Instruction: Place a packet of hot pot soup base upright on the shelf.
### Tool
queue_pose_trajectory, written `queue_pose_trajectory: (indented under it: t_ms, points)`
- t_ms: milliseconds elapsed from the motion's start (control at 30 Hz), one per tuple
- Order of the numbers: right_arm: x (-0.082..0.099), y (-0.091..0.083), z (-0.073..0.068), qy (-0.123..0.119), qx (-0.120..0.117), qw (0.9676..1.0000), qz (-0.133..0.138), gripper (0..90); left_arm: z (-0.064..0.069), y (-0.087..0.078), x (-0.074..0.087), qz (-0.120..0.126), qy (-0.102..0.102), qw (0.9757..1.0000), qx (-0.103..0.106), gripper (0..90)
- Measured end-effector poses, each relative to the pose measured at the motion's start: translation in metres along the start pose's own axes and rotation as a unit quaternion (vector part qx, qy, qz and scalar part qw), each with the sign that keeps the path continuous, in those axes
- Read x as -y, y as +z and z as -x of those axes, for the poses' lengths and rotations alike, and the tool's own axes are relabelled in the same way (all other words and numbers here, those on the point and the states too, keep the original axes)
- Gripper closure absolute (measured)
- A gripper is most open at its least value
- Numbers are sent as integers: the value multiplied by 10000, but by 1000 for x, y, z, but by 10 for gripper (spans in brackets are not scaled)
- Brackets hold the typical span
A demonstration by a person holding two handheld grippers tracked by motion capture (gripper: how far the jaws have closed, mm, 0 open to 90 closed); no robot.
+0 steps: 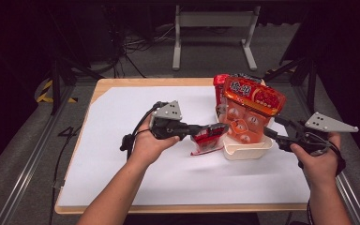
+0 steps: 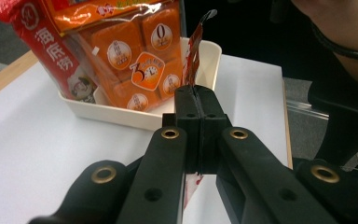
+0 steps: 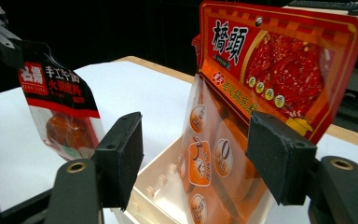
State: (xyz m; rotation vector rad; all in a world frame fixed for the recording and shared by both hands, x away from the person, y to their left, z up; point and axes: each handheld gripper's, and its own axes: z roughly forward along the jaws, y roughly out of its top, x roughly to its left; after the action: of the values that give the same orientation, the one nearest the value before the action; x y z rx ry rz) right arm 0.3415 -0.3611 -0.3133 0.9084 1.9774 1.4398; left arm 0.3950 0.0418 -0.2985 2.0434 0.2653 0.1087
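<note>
My left gripper [image 1: 219, 127] [image 2: 196, 93] is shut on a small red and black sachet [image 1: 207, 139] [image 3: 60, 107], which hangs in the air just left of a white box [image 1: 243, 151] [image 2: 121, 116] [image 3: 158, 182]. The sachet's thin edge [image 2: 195, 51] sticks up from the closed pads. In the box a large packet of orange cubes with a red header [image 1: 251, 112] [image 2: 140, 60] [image 3: 214, 158] stands upright. A second red packet [image 1: 220, 86] [image 2: 46, 51] is behind it. My right gripper [image 1: 272, 126] [image 3: 200, 154] stands open at the box's right end, its pads either side of the packet and not pressing on it.
The box sits at the right of a white sheet [image 1: 136, 154] that covers a wooden table [image 1: 98, 86]. A grey metal frame [image 1: 213, 21] stands on the floor beyond the table. A dark stand [image 1: 309, 75] rises at the table's far right corner.
</note>
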Motion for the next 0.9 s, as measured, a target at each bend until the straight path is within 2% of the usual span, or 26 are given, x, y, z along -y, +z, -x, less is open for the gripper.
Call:
queue_pose_trajectory:
  t_ms: [267,600,733,900]
  points:
    - [-1,-5,2,22,65,10000,61,363,0,-1,-14,53,125,9999,32,900]
    - [-1,-11,5,64,95,9999,119,361,-1,9,-25,99,160,9997,144,900]
    - [-2,-13,5,74,117,9998,123,360,-3,22,-31,170,109,9995,248,900]
    - [-2,-16,5,73,130,9998,165,360,-5,34,-38,163,210,9991,330,900]
